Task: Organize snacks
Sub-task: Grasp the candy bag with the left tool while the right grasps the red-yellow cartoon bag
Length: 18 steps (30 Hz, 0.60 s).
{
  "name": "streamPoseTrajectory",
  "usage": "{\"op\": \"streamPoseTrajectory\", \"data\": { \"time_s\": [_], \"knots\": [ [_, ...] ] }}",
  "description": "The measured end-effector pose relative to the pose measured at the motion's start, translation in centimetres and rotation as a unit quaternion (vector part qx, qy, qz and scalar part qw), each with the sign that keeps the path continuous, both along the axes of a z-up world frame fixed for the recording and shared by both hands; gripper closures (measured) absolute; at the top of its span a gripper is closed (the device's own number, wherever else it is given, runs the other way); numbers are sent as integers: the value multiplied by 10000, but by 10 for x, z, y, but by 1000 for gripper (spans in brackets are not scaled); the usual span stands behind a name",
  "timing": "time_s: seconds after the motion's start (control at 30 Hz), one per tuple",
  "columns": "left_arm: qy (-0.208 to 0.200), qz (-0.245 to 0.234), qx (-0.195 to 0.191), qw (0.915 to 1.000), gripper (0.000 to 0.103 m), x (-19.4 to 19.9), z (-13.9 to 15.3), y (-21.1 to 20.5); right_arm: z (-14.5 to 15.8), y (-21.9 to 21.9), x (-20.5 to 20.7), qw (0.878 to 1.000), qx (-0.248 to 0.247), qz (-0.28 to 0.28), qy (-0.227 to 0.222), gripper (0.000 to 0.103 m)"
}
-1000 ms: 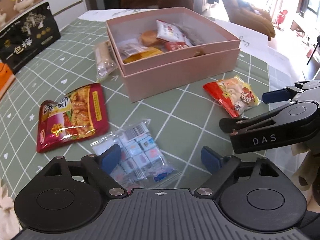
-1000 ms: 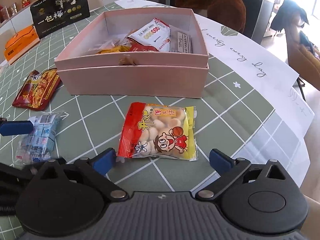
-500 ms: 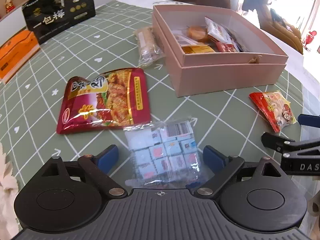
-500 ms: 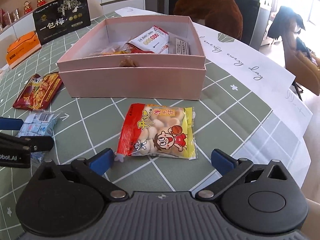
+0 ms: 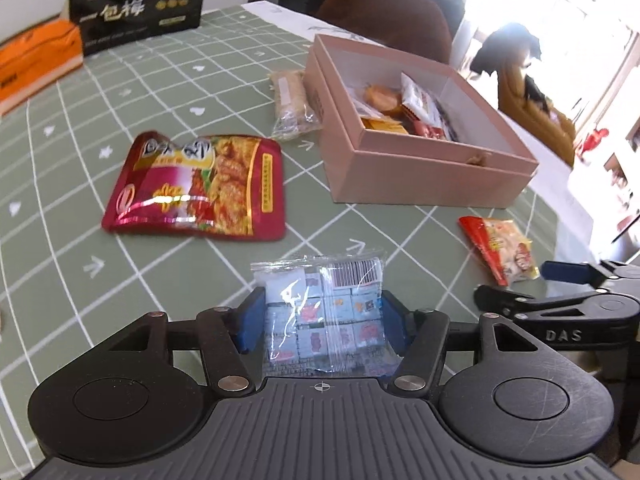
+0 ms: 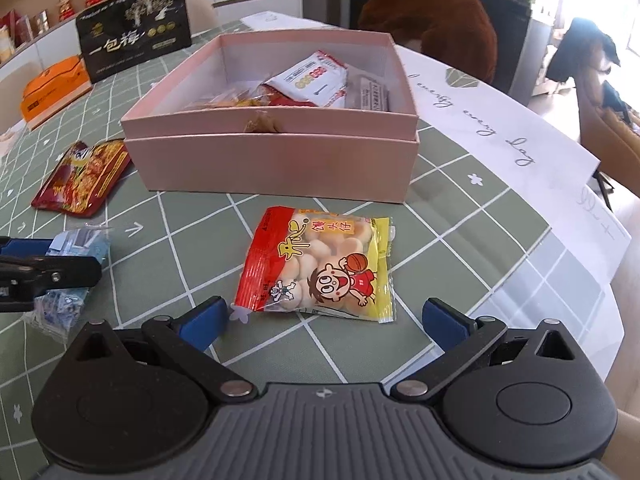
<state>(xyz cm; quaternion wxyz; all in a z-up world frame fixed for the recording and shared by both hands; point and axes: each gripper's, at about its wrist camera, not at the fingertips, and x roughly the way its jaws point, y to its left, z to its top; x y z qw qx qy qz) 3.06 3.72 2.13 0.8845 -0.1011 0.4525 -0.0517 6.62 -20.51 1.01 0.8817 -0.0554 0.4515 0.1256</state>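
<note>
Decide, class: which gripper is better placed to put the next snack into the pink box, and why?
Left. The left gripper already has its fingers on either side of the clear candy bag, while the right gripper is open, short of the biscuit packet.

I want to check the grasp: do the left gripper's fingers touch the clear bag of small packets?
Touching. In the left wrist view both blue pads of the left gripper press the sides of the clear bag.

I see a glossy foil pouch, a clear crinkly plastic bag, a matt card box, and matt cloth.
</note>
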Motion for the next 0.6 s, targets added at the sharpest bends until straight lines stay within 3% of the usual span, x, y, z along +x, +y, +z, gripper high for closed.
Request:
{"op": "streamPoseTrajectory", "data": {
  "time_s": [0.23,0.5,0.57,0.6],
  "knots": [
    [108,145,-112,9998,38,-2,3,2,2,7,19,9997,-27,92,219,0],
    [59,51,-338,9994,38,-17,11,-4,4,25,40,9985,-90,-209,491,0],
    [50,4,-411,9991,38,-23,11,-5,7,28,40,9983,-113,-204,539,5],
    [56,-24,-440,9990,38,-25,12,-6,10,29,39,9983,-126,-139,549,14]
  ]
}}
